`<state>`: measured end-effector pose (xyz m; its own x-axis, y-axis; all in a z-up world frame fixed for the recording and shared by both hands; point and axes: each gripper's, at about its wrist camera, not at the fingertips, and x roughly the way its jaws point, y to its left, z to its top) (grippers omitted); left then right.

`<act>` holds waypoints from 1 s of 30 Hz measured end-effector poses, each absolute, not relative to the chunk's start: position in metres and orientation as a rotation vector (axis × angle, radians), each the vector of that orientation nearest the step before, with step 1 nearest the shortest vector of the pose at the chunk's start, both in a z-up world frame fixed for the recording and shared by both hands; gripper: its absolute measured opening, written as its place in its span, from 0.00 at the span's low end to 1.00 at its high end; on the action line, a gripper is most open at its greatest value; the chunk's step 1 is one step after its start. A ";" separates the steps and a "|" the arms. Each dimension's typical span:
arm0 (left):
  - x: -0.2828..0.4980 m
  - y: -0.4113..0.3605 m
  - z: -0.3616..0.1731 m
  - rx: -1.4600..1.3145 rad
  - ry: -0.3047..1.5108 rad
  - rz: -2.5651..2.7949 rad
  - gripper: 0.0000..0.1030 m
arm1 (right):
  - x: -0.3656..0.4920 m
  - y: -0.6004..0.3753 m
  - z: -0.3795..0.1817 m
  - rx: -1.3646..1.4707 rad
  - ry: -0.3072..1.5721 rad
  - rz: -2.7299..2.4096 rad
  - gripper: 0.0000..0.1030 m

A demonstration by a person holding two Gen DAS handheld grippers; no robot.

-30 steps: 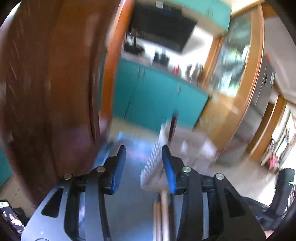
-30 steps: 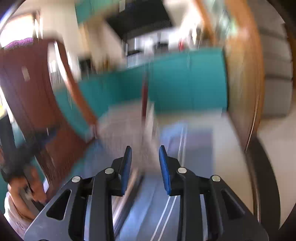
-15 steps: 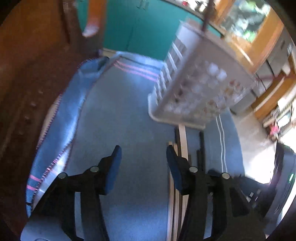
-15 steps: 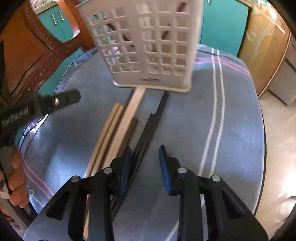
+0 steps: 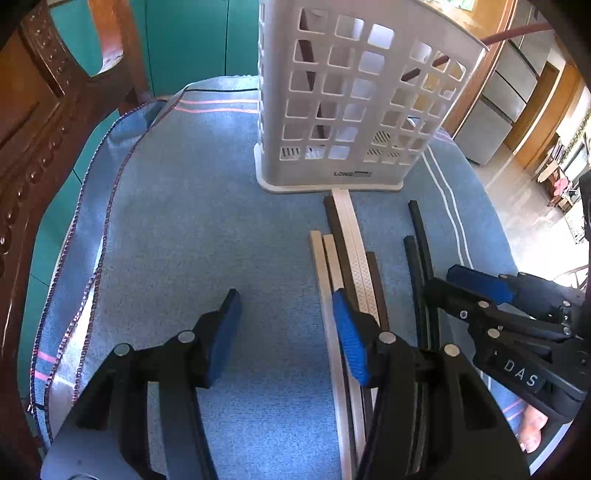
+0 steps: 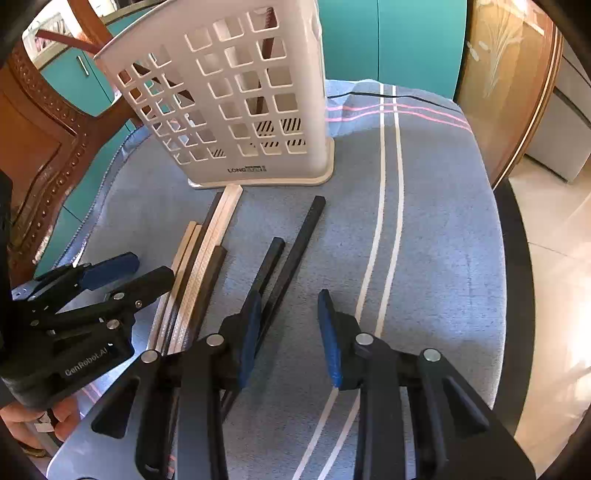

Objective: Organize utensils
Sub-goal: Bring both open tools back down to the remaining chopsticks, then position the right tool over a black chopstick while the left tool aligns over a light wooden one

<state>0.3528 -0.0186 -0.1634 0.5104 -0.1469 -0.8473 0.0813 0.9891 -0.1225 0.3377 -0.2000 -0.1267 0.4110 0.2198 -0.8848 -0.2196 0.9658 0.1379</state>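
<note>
Standing upright at the far side of the worktop [image 5: 207, 229], a white lattice utensil holder [image 5: 354, 96] serves as the landmark for everything else. Through its square holes a dark reddish handle [image 6: 263, 66] shows inside, and another reddish handle [image 5: 517, 31] leans out over its rim; their working ends are hidden, so what kind of utensils they are cannot be told. Just in front of the holder's base lie the chopsticks: a pale and brown bundle [image 5: 351, 243] whose longest sticks reach up to or against the base, and a black pair [image 5: 419, 236] lying apart from it, well short of the base. Their near ends are cut off behind the gripper bodies in both views.

The left hand-held gripper [image 5: 284, 332] hovers in front of the holder with its fingers spread wide and nothing between them; its right pad sits over the pale bundle, though contact cannot be made out. The right hand-held gripper [image 6: 288, 332] is likewise spread and empty, its left pad over the black pair.

Only the right wrist view shows the cloth's white stripes [image 6: 388, 184] running toward the holder's side, and the fingers of the person's left hand [image 6: 22, 424] at the frame edge. Only the left wrist view shows a carved wooden chair [image 5: 33, 122] left of the holder.
</note>
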 end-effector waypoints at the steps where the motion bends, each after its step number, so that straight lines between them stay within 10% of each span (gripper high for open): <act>1: 0.352 -0.019 -0.164 -0.068 1.025 -0.137 0.51 | 0.340 -0.196 -0.127 -0.006 1.113 0.274 0.30; 25: 0.350 -0.028 -0.159 0.019 1.016 -0.075 0.61 | 0.338 -0.182 -0.134 -0.118 1.071 0.213 0.31; 30: 0.351 -0.024 -0.159 0.002 1.024 -0.076 0.62 | 0.331 -0.163 -0.136 -0.204 1.062 0.275 0.18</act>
<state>0.3513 -0.0244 -0.1586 0.5178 -0.0622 -0.8532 0.0644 0.9974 -0.0336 0.3305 -0.1633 -0.1355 0.4580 0.1234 -0.8803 -0.3187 0.9473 -0.0330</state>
